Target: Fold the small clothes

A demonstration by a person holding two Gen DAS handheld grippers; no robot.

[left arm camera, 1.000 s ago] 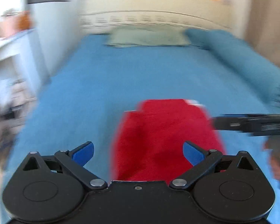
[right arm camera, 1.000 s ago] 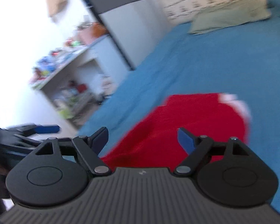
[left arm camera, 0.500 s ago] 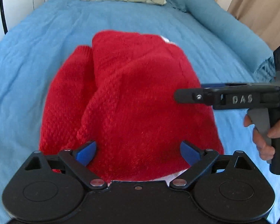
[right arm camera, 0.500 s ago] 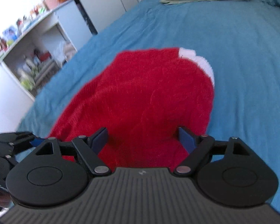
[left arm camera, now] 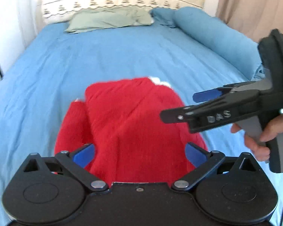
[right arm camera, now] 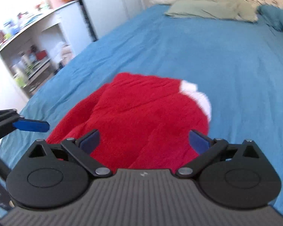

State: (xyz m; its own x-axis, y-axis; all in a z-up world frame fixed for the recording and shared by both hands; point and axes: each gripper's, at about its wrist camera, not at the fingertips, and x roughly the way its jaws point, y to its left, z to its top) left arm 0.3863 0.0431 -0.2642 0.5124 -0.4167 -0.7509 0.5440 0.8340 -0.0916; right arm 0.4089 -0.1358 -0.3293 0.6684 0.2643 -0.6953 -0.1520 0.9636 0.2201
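Observation:
A red knitted garment with a white trim patch lies bunched on the blue bed. It also shows in the right wrist view, with the white trim at its far right. My left gripper is open and empty above the garment's near edge. My right gripper is open and empty above the garment's near part. The right gripper shows in the left wrist view, hovering over the garment's right side. One blue finger of the left gripper shows at the left of the right wrist view.
A green pillow lies at the head of the bed under a cream headboard. A rolled blue blanket runs along the bed's right side. A white shelf unit with clutter stands left of the bed.
Both grippers have lifted and tilted up from the garment, so more of the bed and headboard shows. The garment looks smaller and farther. Both grippers stay open.

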